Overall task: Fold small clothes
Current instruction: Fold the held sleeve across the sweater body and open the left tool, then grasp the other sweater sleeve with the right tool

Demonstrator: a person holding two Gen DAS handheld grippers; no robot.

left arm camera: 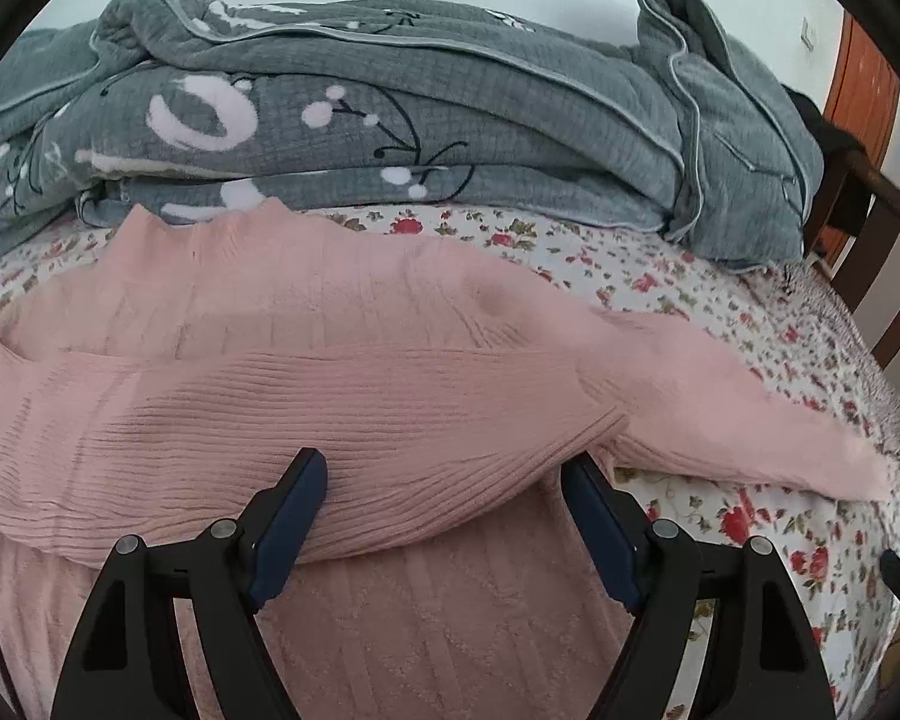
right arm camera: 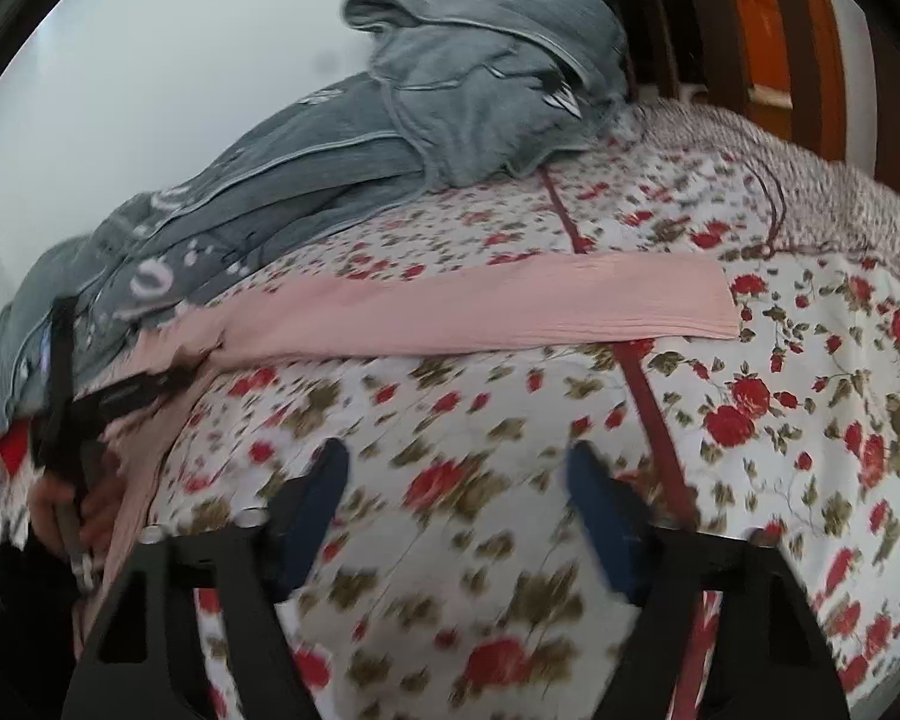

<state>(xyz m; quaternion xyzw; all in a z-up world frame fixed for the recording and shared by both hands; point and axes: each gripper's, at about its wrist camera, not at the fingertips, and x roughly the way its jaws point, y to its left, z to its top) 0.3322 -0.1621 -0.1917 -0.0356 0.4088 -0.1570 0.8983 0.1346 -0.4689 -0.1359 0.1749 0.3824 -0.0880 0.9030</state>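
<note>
A floral bedsheet [right arm camera: 480, 420] covers the bed, a grey quilt [left arm camera: 390, 120] heaped at its far side. The pink sweater [left arm camera: 330, 324] lies across it, one sleeve [right arm camera: 480, 306] stretching rightward, ahead of the right gripper [right arm camera: 459, 480], which hovers parted and empty. The left gripper [left arm camera: 444, 486] stands open astride the other sleeve, already folded across.

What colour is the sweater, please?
Plain pale pink sweater, ribbed knit; clearest in the left wrist view.
</note>
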